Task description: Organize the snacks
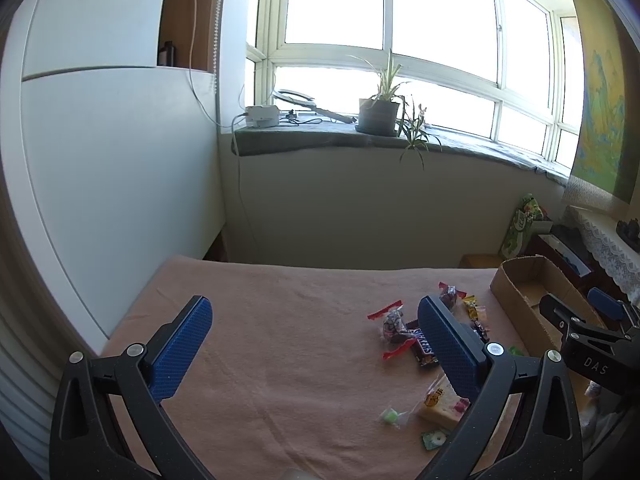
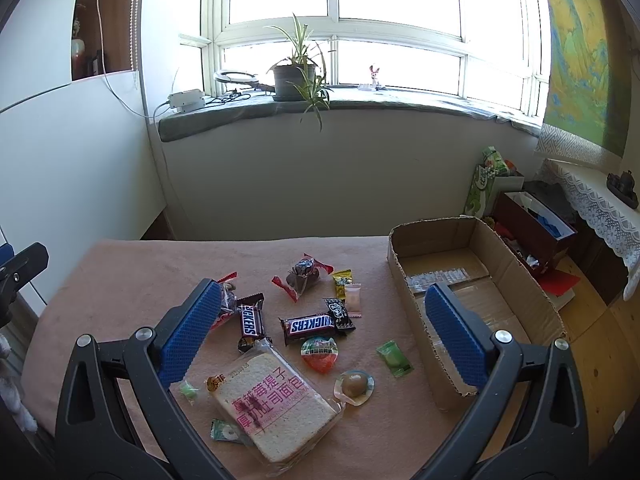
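Observation:
Snacks lie scattered on a pink cloth-covered table point(image 2: 120, 276): a wrapped toast slice point(image 2: 276, 400), two Snickers bars point(image 2: 308, 326) point(image 2: 251, 320), a red-ended dark candy point(image 2: 303, 274), a round jelly cup point(image 2: 319, 354), a green candy point(image 2: 394, 359) and small sweets. An open cardboard box point(image 2: 500, 276) stands at the table's right. My right gripper point(image 2: 324, 332) is open and empty above the snacks. My left gripper point(image 1: 316, 344) is open and empty over the table's left part; the toast point(image 1: 442, 402) and a Snickers bar point(image 1: 424, 346) lie by its right finger.
A windowsill with a potted plant point(image 2: 294, 76) and a white device point(image 2: 186, 100) runs behind the table. A white cabinet wall point(image 1: 100, 160) stands to the left. A dark red box point(image 2: 536, 228) and green bag point(image 2: 486, 188) sit on the floor at right.

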The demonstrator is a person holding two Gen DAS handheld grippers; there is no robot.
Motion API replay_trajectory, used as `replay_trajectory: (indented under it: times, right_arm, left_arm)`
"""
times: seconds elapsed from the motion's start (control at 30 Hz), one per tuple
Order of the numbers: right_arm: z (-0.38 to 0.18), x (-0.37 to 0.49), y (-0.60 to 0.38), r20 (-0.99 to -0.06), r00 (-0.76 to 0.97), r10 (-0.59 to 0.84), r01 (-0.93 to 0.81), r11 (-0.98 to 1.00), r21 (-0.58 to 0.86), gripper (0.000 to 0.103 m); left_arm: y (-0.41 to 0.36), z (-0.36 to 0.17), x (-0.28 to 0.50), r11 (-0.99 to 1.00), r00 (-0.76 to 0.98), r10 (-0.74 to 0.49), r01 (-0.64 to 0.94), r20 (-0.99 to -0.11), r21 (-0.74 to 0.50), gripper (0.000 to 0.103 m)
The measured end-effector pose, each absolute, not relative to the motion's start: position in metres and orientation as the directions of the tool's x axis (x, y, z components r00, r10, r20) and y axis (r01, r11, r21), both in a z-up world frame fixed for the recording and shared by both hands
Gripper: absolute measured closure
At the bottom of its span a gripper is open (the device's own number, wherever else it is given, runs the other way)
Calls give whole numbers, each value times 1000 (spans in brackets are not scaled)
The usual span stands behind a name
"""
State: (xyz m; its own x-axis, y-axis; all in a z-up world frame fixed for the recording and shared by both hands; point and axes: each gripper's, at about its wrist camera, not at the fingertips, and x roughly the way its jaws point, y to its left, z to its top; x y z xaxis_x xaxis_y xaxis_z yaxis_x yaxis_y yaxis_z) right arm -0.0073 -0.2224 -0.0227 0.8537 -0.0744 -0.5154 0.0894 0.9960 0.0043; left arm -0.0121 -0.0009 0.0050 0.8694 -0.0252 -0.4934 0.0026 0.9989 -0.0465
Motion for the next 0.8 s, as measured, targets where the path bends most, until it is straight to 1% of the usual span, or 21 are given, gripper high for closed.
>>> replay_trajectory:
  times: [0.8]
  right_arm:
    - [-28, -5, -228, -528, 846, -69, 92, 996, 18, 0]
  left_arm:
    - [-5, 1, -11, 999, 863, -36, 16, -503, -45, 1]
